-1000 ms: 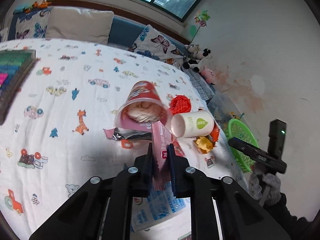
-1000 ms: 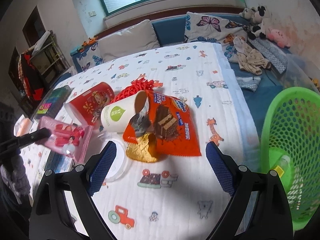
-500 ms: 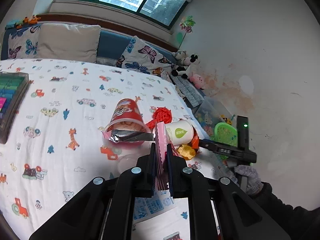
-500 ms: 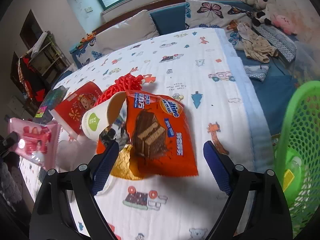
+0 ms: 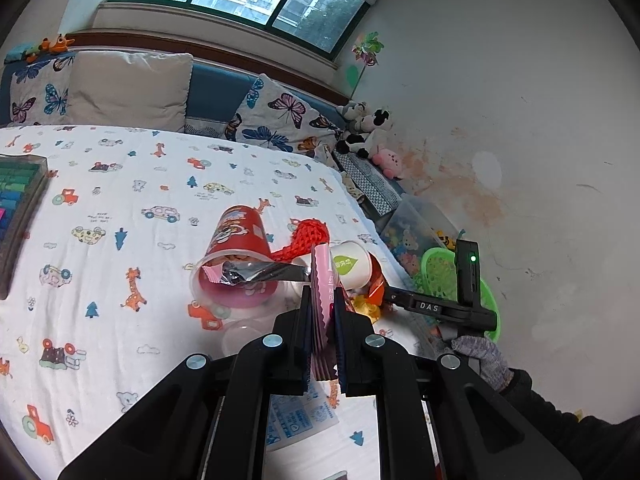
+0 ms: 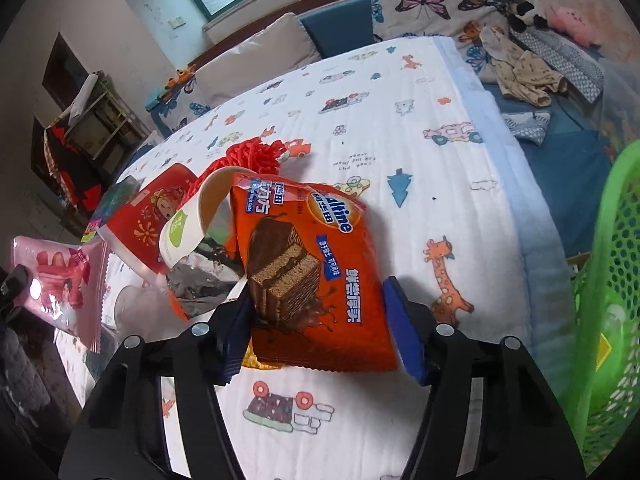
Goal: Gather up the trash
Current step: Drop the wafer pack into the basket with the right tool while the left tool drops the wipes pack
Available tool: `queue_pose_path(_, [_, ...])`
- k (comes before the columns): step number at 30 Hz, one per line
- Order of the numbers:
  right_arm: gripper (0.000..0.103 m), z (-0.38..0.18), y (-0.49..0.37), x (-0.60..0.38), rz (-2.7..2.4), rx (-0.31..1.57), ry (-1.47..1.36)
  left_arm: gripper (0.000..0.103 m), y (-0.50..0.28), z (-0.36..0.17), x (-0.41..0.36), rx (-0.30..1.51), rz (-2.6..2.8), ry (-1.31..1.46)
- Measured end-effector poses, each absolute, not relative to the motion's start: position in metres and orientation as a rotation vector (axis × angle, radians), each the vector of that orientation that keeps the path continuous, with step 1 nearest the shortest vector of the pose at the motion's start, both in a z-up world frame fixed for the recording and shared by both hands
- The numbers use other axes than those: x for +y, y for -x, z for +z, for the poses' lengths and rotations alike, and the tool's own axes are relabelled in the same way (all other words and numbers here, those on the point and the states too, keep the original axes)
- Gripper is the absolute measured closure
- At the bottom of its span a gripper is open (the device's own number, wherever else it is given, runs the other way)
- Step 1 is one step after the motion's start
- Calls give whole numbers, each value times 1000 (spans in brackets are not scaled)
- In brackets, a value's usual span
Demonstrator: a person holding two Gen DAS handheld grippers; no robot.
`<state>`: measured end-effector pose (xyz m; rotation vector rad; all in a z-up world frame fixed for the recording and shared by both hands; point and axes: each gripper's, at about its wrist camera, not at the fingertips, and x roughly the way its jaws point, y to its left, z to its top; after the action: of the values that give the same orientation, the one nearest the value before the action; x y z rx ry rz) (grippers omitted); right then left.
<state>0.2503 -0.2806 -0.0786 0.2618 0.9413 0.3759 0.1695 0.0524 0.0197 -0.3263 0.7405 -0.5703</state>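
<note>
My left gripper (image 5: pixel 323 332) is shut on a pink snack wrapper (image 5: pixel 322 300), held edge-on above the bed; the wrapper also shows in the right wrist view (image 6: pixel 64 284). My right gripper (image 6: pixel 320 328) is open, its jaws either side of an orange cake wrapper (image 6: pixel 312 264) lying on the sheet. A red noodle cup (image 5: pixel 236 256), a white paper cup (image 5: pixel 352 268), a red mesh net (image 5: pixel 308 236) and a silver foil lid (image 5: pixel 260 274) lie in a pile. The green basket (image 6: pixel 612 280) stands to the right of the bed.
The bed (image 5: pixel 120 208) has a white cartoon-print sheet. A box of coloured items (image 5: pixel 16 200) lies at its left. A clear lid (image 5: pixel 240 332) and a blue-printed leaflet (image 5: pixel 296 420) lie near me. Pillows (image 5: pixel 128 88) and plush toys (image 5: pixel 368 132) line the far edge.
The left gripper has lifted and drawn back with the pink wrapper. The right gripper has moved in onto the orange wrapper, and its jaws have narrowed around it.
</note>
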Motion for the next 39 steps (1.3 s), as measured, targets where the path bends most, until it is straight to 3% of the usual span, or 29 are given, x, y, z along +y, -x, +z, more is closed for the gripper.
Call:
queue_pose_path(18, [43,-32,-189,-348,222,793,-272,93,-181,53,-16,712,-698,260])
queue_pose_path(31, [41,-42,-143,-448,-25,818,-319,93,-196,63,-114,738,-831,186])
queue_pose_path(39, [27,-53,-125,-476,-104,854,-298,93,-205,62,-179,769,-891,126])
